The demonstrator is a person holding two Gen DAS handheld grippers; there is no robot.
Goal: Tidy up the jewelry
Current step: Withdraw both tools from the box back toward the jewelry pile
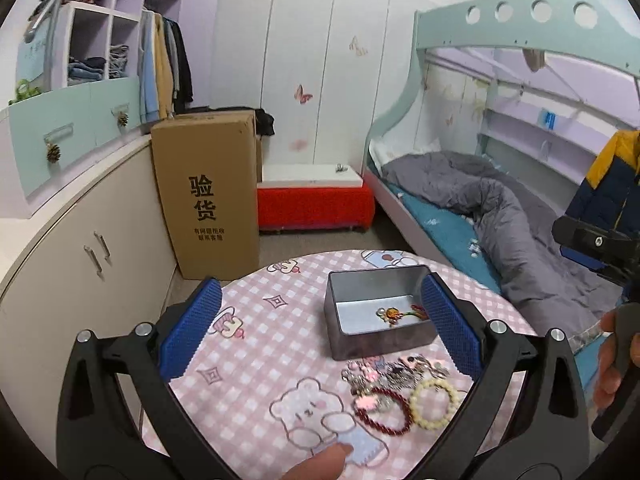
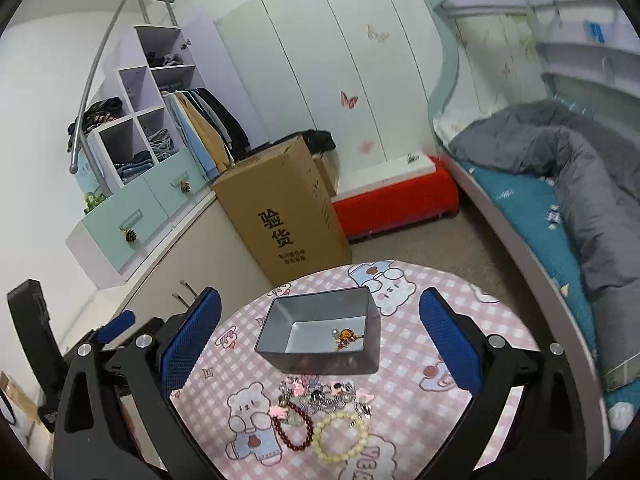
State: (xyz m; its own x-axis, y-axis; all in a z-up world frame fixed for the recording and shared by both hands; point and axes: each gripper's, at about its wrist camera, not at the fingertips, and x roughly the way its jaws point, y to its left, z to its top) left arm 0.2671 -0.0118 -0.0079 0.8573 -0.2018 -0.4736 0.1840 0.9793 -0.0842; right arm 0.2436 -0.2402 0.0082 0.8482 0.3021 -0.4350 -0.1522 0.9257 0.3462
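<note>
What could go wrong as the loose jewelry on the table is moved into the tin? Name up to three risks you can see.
1. The small charms lie tangled against the dark red bracelet and the cream bracelet, so one grasp may drag several pieces.
2. The pile sits near the table edge; a nudged piece could roll off.
3. The tin is light-looking and unheld; both hand-held grippers, left and right, are open, and bumping could shift it.
</note>
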